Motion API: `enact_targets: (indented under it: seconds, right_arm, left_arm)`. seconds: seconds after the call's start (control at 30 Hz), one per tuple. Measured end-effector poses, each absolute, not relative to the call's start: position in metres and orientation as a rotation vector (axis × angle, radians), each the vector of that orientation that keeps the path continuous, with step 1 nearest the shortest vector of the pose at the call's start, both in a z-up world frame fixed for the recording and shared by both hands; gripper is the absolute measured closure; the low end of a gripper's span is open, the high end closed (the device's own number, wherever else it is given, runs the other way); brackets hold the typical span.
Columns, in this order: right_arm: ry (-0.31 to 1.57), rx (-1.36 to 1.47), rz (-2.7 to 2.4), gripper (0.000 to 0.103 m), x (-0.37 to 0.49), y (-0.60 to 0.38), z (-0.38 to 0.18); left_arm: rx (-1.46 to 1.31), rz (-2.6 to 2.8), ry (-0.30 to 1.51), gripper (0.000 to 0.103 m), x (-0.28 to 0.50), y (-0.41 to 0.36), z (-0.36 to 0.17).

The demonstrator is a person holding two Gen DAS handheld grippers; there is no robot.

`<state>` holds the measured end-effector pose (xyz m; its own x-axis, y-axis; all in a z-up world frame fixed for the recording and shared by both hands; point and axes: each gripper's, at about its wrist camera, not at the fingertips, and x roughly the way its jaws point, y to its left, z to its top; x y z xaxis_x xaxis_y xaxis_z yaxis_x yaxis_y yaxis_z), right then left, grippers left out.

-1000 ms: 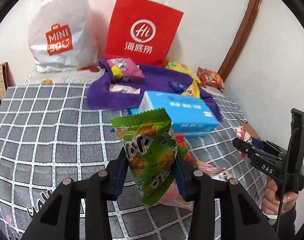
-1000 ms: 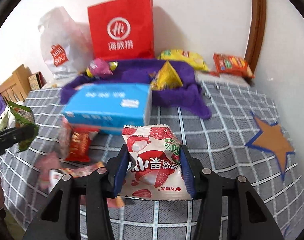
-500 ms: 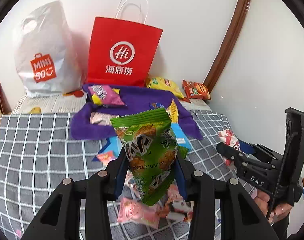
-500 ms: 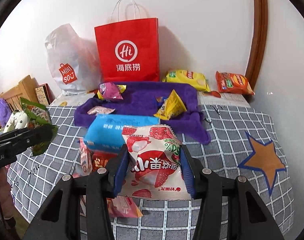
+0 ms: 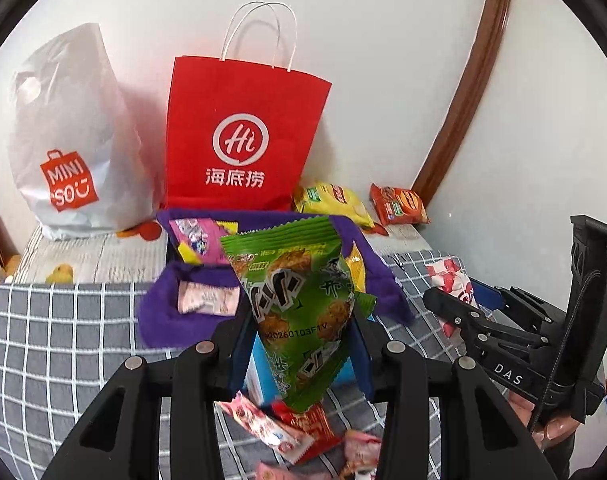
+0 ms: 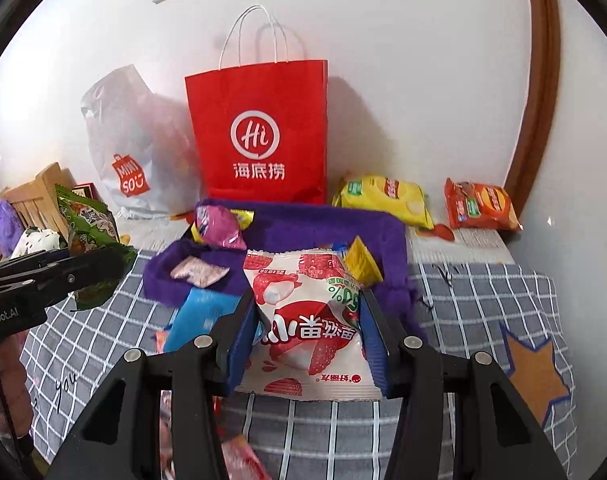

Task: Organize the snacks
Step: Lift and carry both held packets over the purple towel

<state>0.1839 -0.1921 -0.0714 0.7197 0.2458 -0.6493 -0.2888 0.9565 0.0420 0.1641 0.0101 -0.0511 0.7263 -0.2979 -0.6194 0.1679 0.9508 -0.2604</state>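
Note:
My left gripper (image 5: 299, 344) is shut on a green snack packet (image 5: 299, 304) and holds it above the checked bed cover. My right gripper (image 6: 309, 336) is shut on a white and red strawberry snack packet (image 6: 309, 320), also lifted. A purple fabric tray (image 6: 303, 232) lies ahead with a pink packet (image 6: 219, 228) and a yellow packet (image 6: 359, 260) in it. The left gripper with the green packet shows at the left of the right wrist view (image 6: 87, 240). The right gripper shows at the right of the left wrist view (image 5: 455, 304).
A red paper bag (image 5: 239, 136) and a white plastic bag (image 5: 71, 140) stand against the wall. A yellow chip bag (image 6: 383, 196) and an orange bag (image 6: 479, 204) lie at the back right. A blue tissue box (image 6: 203, 312) and loose packets (image 5: 287, 428) lie below the grippers.
Both grippers have risen and tilted back, each still holding its packet. The bags and purple tray now sit lower and farther in view.

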Motion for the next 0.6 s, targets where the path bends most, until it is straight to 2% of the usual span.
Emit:
enact_targets:
  seconds: [0.6]
  right_arm:
    - [0.699, -0.084, 0.319, 0.054, 0.269, -0.168, -0.062]
  left_arm:
    - [-0.152, -0.233, 0.721, 0.063, 0.242, 0.017, -0.038]
